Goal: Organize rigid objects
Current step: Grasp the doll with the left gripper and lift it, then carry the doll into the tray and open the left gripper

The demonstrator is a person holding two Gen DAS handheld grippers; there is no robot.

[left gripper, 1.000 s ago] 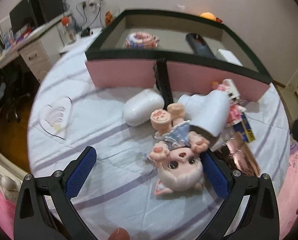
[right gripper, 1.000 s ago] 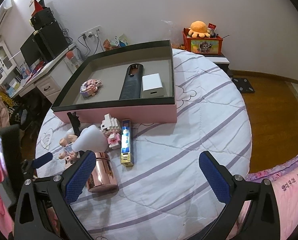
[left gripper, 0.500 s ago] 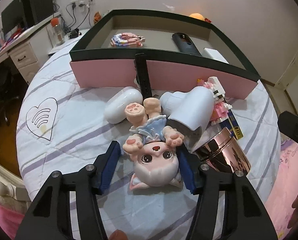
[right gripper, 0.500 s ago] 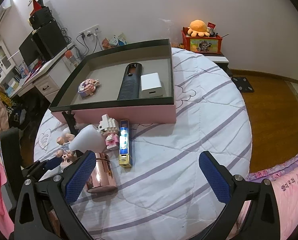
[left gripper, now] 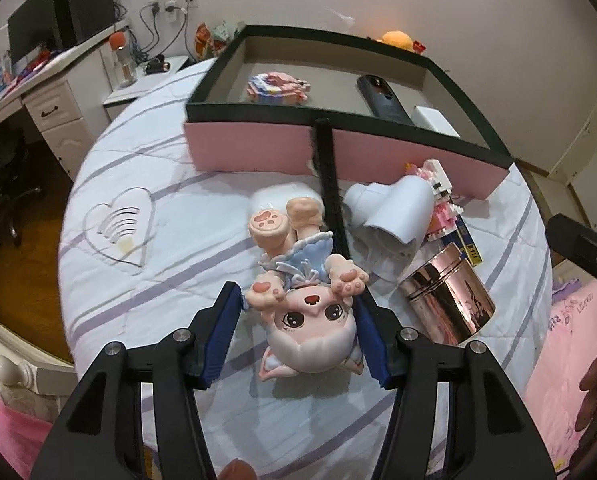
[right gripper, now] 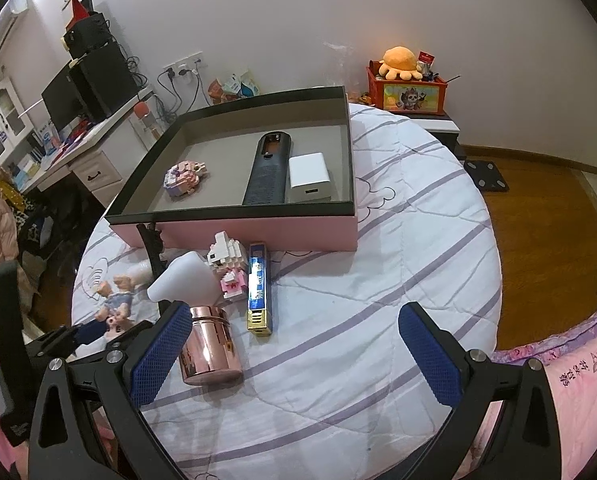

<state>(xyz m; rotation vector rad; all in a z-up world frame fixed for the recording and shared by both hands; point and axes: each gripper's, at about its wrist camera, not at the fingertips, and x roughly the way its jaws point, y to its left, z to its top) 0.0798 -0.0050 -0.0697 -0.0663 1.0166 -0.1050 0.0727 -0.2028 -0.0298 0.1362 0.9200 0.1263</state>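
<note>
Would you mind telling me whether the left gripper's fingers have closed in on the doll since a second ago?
Yes. The left gripper has narrowed around the doll: its pads now flank the head closely, with the pink box as the fixed reference.

Even indoor light, soft shadows, glare on copper canister (left gripper: 447,290), fisheye-bent edges, dark corner vignette

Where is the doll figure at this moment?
In the left wrist view the doll figure lies low centre on the bedspread, its head between the left gripper pads, with the rose-gold canister just right of it.
</note>
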